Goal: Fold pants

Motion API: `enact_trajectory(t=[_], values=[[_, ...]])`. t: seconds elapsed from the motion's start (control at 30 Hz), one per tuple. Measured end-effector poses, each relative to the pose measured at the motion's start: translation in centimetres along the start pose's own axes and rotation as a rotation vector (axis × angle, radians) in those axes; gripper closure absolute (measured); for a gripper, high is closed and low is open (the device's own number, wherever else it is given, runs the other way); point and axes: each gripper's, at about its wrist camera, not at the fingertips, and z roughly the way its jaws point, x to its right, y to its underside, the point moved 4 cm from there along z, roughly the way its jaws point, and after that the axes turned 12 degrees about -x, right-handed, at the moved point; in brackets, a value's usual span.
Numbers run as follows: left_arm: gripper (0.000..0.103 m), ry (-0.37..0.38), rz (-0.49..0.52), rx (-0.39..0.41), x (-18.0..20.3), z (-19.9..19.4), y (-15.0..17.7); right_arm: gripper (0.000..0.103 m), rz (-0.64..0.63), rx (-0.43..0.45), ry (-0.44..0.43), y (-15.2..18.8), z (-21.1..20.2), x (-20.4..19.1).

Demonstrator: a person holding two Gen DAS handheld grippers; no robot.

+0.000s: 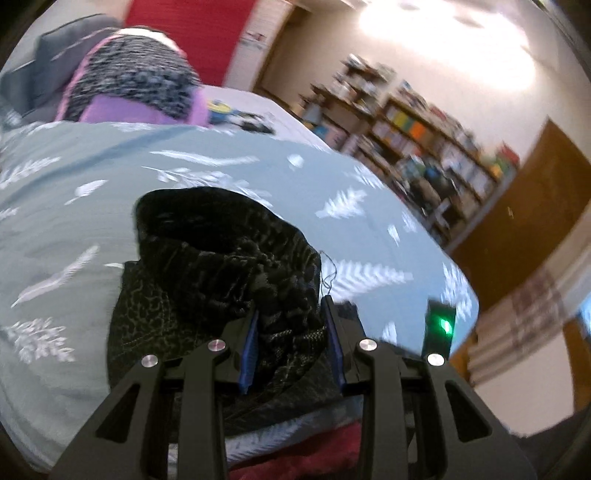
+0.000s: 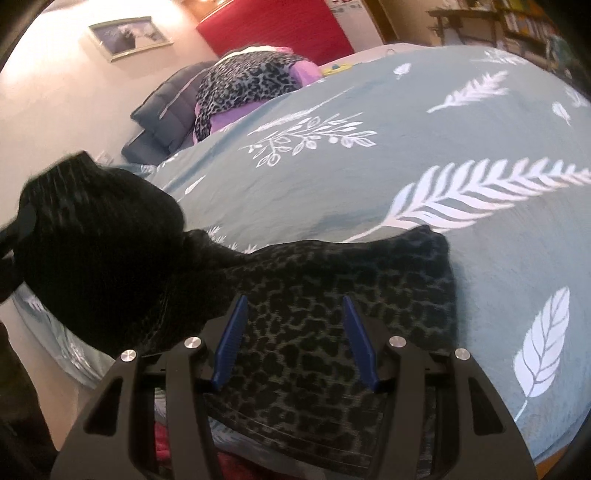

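Dark leopard-print pants (image 2: 332, 288) lie on a grey-blue bedspread with white leaf prints (image 2: 443, 129). In the left wrist view my left gripper (image 1: 290, 314) has its blue pads on either side of a bunched, raised part of the pants (image 1: 229, 258), which fills the gap between them. In the right wrist view my right gripper (image 2: 293, 306) is open just above the flat part of the pants. A dark lifted bulk of the pants (image 2: 99, 240) rises at the left of that view.
A leopard-print and purple pile (image 2: 247, 81) and a dark quilted pillow (image 2: 166, 110) lie at the head of the bed by a red headboard (image 2: 277, 26). Bookshelves (image 1: 424, 147) stand beyond the bed. The bed edge (image 1: 461, 295) is close on the right.
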Motion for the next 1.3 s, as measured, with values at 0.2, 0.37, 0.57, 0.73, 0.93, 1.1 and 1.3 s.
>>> enact_trajectory(t=[0.2, 0.37, 0.57, 0.73, 0.93, 1.1, 1.3], values=[[0.075, 0.033, 0.144, -0.100, 4.2, 4.5, 1.9, 0.048, 0.030, 0.029, -0.059, 0.1, -1.2, 1.7], [0.075, 0.060, 0.163, -0.163, 5.0, 7.3, 2.4, 0.048, 0.061, 0.044, -0.084, 0.1, -2.0, 3.1], [0.074, 0.058, 0.108, -0.159, 3.4, 7.2, 2.1, 0.048, 0.075, 0.044, -0.116, 0.5, -2.4, 3.5], [0.069, 0.022, 0.019, -0.130, 0.3, 5.9, 2.0, 0.048, 0.083, 0.015, -0.198, 0.8, -2.0, 2.4], [0.055, -0.017, -0.095, -0.098, -3.6, 4.5, 2.2, 0.028, 0.096, -0.026, -0.218, 0.5, -0.6, 1.4], [0.043, -0.050, -0.144, -0.104, -5.5, 4.5, 2.7, 0.028, 0.053, -0.039, -0.183, -0.1, 1.0, 0.2], [0.039, -0.060, -0.211, -0.124, -7.7, 5.2, 3.4, 0.037, -0.030, -0.063, -0.151, 0.2, 2.2, -1.6]])
